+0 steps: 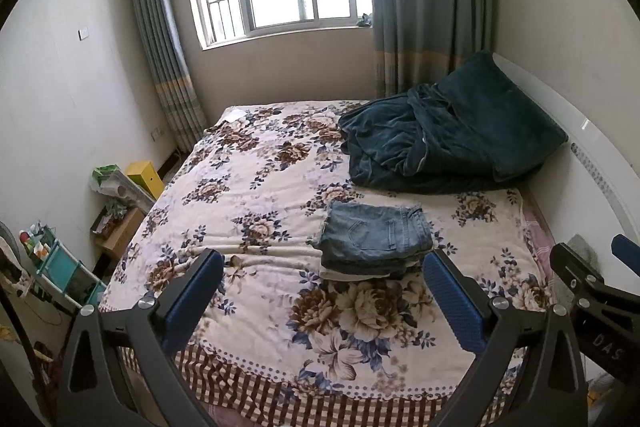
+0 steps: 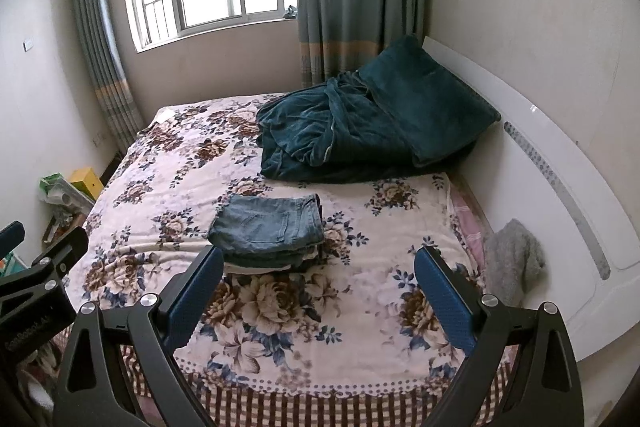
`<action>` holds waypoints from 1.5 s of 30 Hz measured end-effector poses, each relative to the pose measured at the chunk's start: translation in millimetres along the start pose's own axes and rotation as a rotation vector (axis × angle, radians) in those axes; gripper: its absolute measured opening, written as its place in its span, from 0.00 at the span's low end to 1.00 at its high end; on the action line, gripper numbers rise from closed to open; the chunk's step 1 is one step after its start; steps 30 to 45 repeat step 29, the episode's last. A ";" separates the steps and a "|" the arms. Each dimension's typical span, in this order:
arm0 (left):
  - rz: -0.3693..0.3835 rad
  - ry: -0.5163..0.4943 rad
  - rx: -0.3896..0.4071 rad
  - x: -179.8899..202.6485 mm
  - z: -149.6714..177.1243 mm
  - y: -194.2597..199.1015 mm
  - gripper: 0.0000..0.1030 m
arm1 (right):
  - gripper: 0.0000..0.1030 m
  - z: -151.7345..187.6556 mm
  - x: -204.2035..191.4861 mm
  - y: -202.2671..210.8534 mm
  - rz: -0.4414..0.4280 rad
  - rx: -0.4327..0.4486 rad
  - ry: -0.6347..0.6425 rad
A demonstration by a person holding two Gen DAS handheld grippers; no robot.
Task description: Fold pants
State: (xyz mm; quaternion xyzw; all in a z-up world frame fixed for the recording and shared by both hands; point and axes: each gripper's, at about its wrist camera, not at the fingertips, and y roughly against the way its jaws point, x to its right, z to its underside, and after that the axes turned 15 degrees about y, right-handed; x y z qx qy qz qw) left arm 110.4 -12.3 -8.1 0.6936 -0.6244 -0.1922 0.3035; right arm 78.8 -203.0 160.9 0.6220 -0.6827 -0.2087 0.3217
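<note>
A pair of blue jeans [image 1: 374,237] lies folded into a compact stack on the floral bedspread [image 1: 260,211], near the middle of the bed; it also shows in the right wrist view [image 2: 268,229]. My left gripper [image 1: 324,291] is open and empty, held back from the bed's near edge, short of the jeans. My right gripper [image 2: 320,285] is open and empty, also held back, with the jeans just beyond its left finger [image 2: 196,291]. Each gripper shows at the edge of the other's view.
A dark teal blanket and pillow [image 1: 452,139] are piled at the far right of the bed. A white headboard [image 2: 560,195] runs along the right, with a grey cloth [image 2: 514,259] beside it. Boxes and a small shelf [image 1: 60,263] stand on the floor at left.
</note>
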 end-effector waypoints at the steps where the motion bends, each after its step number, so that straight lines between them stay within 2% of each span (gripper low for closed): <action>1: 0.001 -0.001 0.000 0.8 0.6 0.7 1.00 | 0.95 0.3 0.2 1.1 0.001 0.001 0.000; 12: 0.002 -0.004 0.006 2.6 2.6 1.9 1.00 | 0.95 2.0 1.0 2.6 0.007 0.001 0.004; 15: 0.000 -0.004 0.007 2.7 2.8 2.4 1.00 | 0.99 2.2 1.4 2.8 0.004 0.001 0.012; 45: 0.001 -0.009 0.027 3.6 8.0 4.5 1.00 | 0.99 3.5 2.7 1.5 -0.010 -0.001 0.016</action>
